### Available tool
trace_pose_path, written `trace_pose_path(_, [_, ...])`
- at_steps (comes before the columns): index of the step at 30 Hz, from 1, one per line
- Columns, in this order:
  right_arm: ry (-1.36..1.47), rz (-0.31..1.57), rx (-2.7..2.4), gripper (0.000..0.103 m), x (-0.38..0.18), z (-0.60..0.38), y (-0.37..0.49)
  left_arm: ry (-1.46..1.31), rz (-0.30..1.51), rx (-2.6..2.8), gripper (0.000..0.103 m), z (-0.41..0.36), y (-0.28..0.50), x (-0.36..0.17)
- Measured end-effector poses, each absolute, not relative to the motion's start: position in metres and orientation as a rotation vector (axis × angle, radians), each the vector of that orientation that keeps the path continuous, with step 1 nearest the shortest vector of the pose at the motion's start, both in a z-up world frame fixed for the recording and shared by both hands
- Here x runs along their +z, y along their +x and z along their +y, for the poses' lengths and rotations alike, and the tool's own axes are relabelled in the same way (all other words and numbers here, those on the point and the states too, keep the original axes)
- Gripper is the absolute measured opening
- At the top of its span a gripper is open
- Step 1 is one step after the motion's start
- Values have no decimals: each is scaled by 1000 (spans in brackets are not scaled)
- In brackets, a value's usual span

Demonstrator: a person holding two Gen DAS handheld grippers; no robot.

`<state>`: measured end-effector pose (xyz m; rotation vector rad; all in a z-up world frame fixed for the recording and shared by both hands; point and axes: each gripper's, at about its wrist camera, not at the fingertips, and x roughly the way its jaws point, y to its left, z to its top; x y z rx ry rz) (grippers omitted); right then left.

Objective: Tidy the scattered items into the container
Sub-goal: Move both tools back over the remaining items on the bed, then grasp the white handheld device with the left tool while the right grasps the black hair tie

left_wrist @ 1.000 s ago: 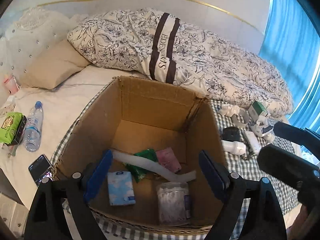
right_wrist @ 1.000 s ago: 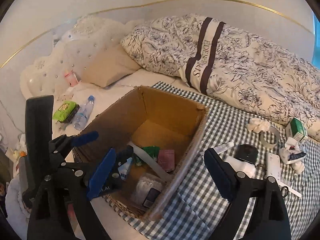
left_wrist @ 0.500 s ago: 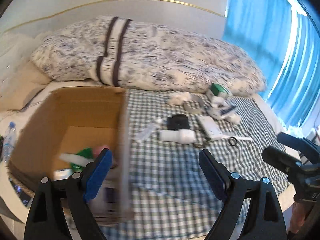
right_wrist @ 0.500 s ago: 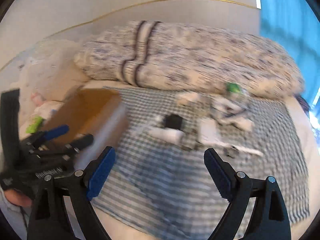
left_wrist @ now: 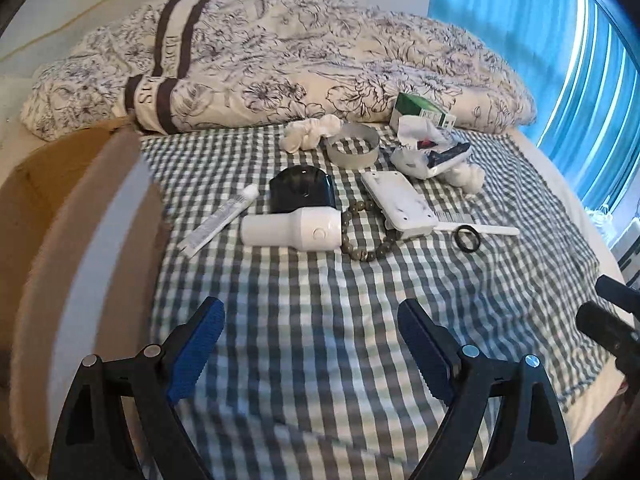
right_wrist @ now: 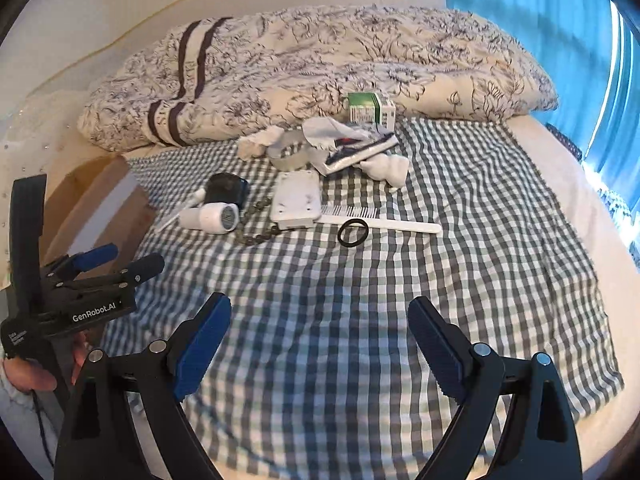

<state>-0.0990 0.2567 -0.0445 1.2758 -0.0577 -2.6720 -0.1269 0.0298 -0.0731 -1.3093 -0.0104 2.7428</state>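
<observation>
Your left hand-held gripper [left_wrist: 311,344] hangs over bare checked cloth [left_wrist: 320,304] on the bed, jaws spread wide, nothing between the blue pads. Your right hand-held gripper [right_wrist: 320,340] is the same: wide open, empty, above the cloth's near part.

Cardboard box [left_wrist: 60,220]: at the left edge of the cloth, blurred in the left wrist view; its inside cannot be seen. In the right wrist view the left hand-held gripper stands just in front of the box.

The scattered items lie grouped on the far half of the cloth, well apart from both grippers:
- white tube [left_wrist: 219,224], lying slantwise, nearest the box
- white cylinder-shaped device [left_wrist: 292,232], on its side, touching the black rounded case [left_wrist: 302,194] behind it
- bead bracelet [left_wrist: 366,236], between the white device and the flat white case [left_wrist: 398,200], partly under that case
- white comb [right_wrist: 380,222], beside the flat case, with a black ring [right_wrist: 353,233] resting against its near edge
- metal ring mould [left_wrist: 352,146], upright, just behind the flat case
- white scrunchie [left_wrist: 310,132], touching the mould's left side
- crumpled white packet [left_wrist: 428,148] with dark print, right of the mould; a second white scrunchie [left_wrist: 466,174] just in front of it
- green-and-white carton [left_wrist: 420,112], against the floral duvet [left_wrist: 320,60] at the back

Blue curtain [left_wrist: 560,60] on the right.
</observation>
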Motion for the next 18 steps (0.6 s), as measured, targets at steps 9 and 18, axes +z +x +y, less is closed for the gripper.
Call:
trace_pose_path(9, [1399,-1,-2666,90,-95,246,-182,-1403,-87,2721,91,26,-195,-114])
trace_pose_path(18, [1498,2,-2668,89,-134,240,-235,-1474,-121,2669,91,24,-239,-151])
